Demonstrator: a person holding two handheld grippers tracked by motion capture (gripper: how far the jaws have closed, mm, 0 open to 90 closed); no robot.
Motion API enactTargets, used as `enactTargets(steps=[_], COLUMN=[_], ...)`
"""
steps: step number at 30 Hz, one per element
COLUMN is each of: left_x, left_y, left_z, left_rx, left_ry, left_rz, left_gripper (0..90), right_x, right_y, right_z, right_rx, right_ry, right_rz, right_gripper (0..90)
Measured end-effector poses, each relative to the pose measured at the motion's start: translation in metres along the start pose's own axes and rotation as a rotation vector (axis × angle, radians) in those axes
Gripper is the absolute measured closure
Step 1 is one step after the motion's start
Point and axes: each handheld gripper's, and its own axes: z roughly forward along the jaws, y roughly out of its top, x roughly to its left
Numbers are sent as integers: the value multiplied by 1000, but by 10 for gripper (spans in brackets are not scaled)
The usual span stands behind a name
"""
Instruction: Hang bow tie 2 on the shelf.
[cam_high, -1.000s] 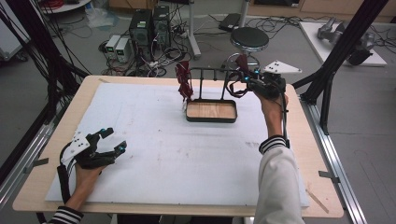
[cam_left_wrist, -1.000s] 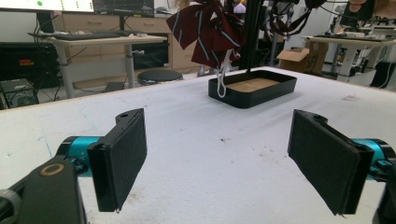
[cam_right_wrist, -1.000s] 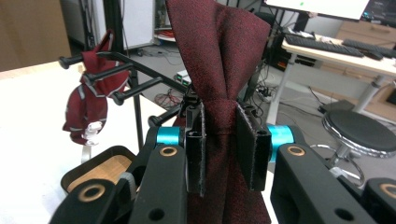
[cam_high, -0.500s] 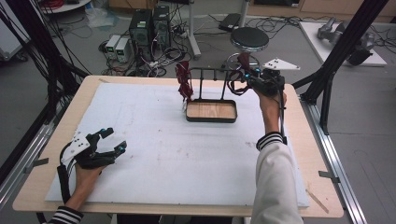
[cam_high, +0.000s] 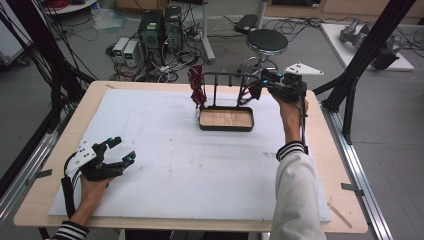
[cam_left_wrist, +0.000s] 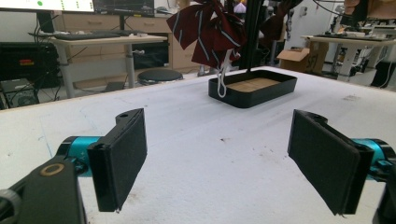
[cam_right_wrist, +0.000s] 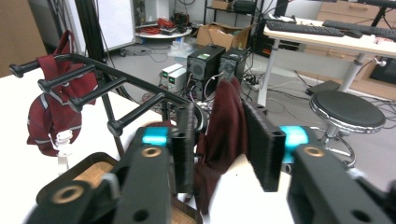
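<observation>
STAGE: hanging ties on rack (cam_high: 225, 80), nearly done | RIGHT gripper (cam_right_wrist: 219, 140): jaws just opening, releasing dark red tie (cam_right_wrist: 224, 126) hanging at rack's right end | LEFT gripper (cam_high: 107, 157): resting open, holding nothing | DONE: striped tie (cam_high: 197, 87) hanging | LEFT: withdrawing

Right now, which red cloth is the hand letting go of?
Find the black rack standing in the wooden tray at the table's far edge. The plain dark red cloth hangs at its right end, between the right tongs' just-opening jaws. The other cloth is striped.

Left tool (cam_high: 121, 149) rests wide open; right tool (cam_high: 256, 83) jaws just opening.
</observation>
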Motion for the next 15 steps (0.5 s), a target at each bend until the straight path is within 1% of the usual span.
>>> enactTargets(steps=[2, 4, 6, 7, 10, 11, 12, 15], left_x=[0, 0, 0, 0, 0, 0, 0, -1], left_y=[0, 0, 0, 0, 0, 0, 0, 0], left_z=[0, 0, 0, 0, 0, 0, 0, 0], left_rx=[1, 1, 0, 0, 1, -1, 0, -1], left_ry=[-2, -2, -2, -2, -2, 0, 1, 4], left_rz=[-1, -2, -2, -2, 0, 0, 1, 2], left_gripper=[200, 200, 200, 200, 199, 199, 199, 199], right_x=[-1, 0, 1, 1, 3, 4, 5, 8], right_y=[0, -1, 0, 0, 1, 2, 3, 5], right_z=[0, 0, 0, 0, -1, -2, -3, -7], right_rx=[4, -1, -2, -6, -7, -10, -12, -23], right_ry=[3, -3, -12, -8, -15, -22, -37, -42], right_rz=[1, -3, 0, 0, -8, -11, -11, -5], right_gripper=[568, 483, 458, 436, 334, 279, 248, 206])
